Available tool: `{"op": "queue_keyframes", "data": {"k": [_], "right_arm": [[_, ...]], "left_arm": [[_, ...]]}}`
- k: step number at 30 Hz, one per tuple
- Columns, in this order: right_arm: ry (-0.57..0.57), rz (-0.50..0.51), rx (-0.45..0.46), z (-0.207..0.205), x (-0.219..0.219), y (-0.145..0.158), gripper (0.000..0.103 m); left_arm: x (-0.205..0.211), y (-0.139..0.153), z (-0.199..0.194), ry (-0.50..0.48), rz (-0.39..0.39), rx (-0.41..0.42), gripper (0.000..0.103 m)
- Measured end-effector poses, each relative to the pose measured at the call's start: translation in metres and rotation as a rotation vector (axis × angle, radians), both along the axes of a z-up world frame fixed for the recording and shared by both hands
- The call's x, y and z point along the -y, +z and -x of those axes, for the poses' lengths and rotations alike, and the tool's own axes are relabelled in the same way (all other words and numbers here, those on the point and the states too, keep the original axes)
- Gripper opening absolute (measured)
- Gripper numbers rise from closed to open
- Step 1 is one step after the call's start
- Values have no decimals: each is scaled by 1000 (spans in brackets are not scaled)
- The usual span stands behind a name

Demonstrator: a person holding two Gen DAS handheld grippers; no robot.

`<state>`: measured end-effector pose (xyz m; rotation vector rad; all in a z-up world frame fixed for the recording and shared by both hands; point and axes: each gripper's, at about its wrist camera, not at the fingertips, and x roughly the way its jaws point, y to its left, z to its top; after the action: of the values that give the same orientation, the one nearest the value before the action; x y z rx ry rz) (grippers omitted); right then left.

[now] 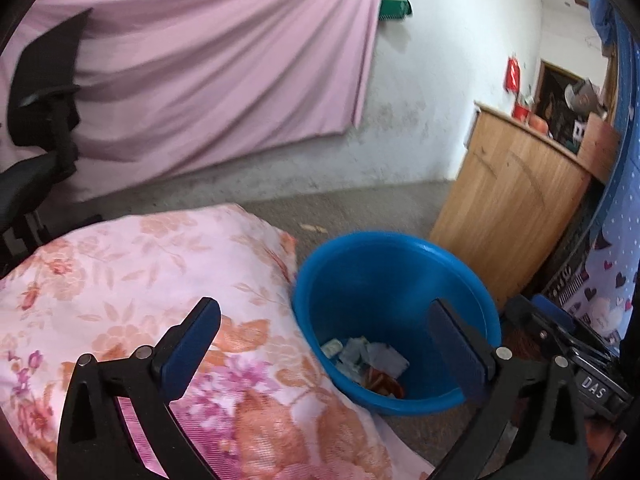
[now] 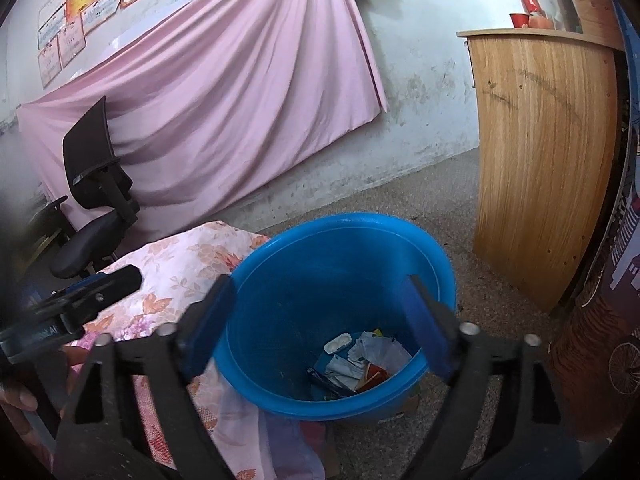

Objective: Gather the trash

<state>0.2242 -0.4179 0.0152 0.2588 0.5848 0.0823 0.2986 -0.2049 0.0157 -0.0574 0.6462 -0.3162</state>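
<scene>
Trash (image 2: 358, 364): crumpled wrappers and paper, lying at the bottom of the blue bin (image 2: 280, 280) on the floor, at 5 o'clock inside it in your right view. Bin: touching the floral quilt (image 1: 140, 280) at its 9 o'clock. Your left gripper (image 1: 328, 344): jaws spread wide, empty, straddling quilt edge and bin. Your right gripper (image 2: 320, 320): jaws spread, empty, over the bin mouth. Wooden cabinet (image 2: 540, 160): 2 o'clock of the bin, apart.
</scene>
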Motion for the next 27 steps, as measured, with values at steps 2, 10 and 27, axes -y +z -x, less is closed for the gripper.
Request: {"op": "queue_keyframes", "data": {"k": [2, 10, 27], "right_arm": [[-2, -6, 5, 1, -1, 2, 103], [-4, -17, 28, 9, -9, 9, 103], [-7, 30, 70, 51, -33, 31, 103]], "left_arm": [[-6, 3, 6, 22, -9, 34, 101], [-23, 11, 27, 53, -37, 87, 101], [-57, 30, 72, 108, -21, 139, 101]]}}
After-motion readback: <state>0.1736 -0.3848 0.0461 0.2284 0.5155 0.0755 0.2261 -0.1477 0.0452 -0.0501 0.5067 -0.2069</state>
